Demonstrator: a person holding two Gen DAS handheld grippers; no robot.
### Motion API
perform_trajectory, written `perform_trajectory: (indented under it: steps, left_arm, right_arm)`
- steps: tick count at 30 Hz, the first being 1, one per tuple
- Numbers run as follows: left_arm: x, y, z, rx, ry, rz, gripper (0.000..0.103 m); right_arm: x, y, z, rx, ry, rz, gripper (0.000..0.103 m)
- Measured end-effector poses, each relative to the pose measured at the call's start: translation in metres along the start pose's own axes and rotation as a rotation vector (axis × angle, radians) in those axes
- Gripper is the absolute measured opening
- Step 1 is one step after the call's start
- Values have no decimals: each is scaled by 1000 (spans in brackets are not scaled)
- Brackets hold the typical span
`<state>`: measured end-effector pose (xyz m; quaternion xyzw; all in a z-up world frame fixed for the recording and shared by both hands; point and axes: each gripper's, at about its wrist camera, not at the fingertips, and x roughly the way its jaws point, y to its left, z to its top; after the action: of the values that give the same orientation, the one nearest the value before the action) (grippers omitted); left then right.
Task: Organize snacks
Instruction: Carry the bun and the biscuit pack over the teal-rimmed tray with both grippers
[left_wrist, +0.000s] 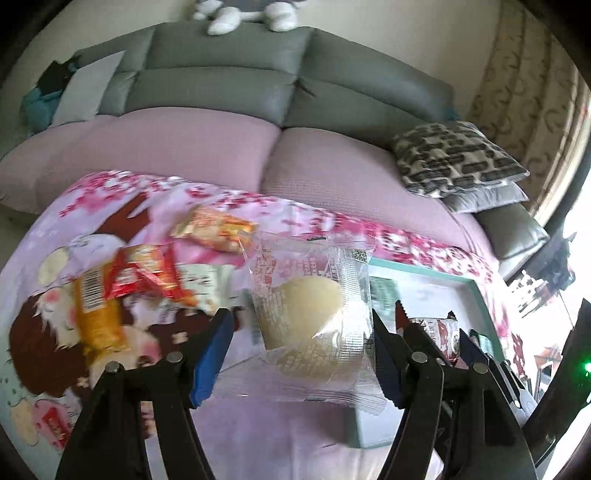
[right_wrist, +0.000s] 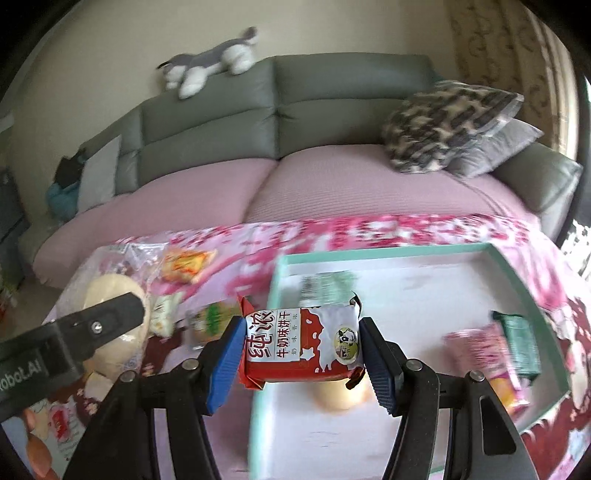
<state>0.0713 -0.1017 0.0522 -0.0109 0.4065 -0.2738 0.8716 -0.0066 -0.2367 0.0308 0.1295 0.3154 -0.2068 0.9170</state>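
Note:
My left gripper (left_wrist: 299, 354) is shut on a clear packet with a pale round bun (left_wrist: 306, 325), held up off the flowered cloth (left_wrist: 147, 199), just left of the teal-rimmed white tray (left_wrist: 424, 271). My right gripper (right_wrist: 299, 358) is shut on a red and white milk biscuit packet (right_wrist: 299, 343), which hangs over the left edge of the tray (right_wrist: 406, 251). That packet (left_wrist: 439, 332) also shows at the right of the left wrist view. In the tray lie a green packet (right_wrist: 517, 339), a pink and yellow packet (right_wrist: 487, 358) and a pale round snack (right_wrist: 340, 398).
Loose snacks lie on the cloth left of the tray: an orange packet (left_wrist: 214, 229), a red one (left_wrist: 147, 273) and a yellow one (left_wrist: 99, 314). Behind stands a grey sofa (right_wrist: 332, 85) with pink seat covers, patterned cushions (right_wrist: 443, 122) and a plush dog (right_wrist: 207, 66).

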Motion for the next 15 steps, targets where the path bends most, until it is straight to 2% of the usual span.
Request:
perform_trajectory:
  steps: [5, 15]
  left_arm:
    - [10, -33, -2, 60, -2, -50, 72]
    - [37, -95, -10, 183, 9, -118, 72]
  right_arm:
    - [-6, -41, 4, 61, -14, -83, 65]
    - [-12, -113, 3, 192, -31, -192, 65]
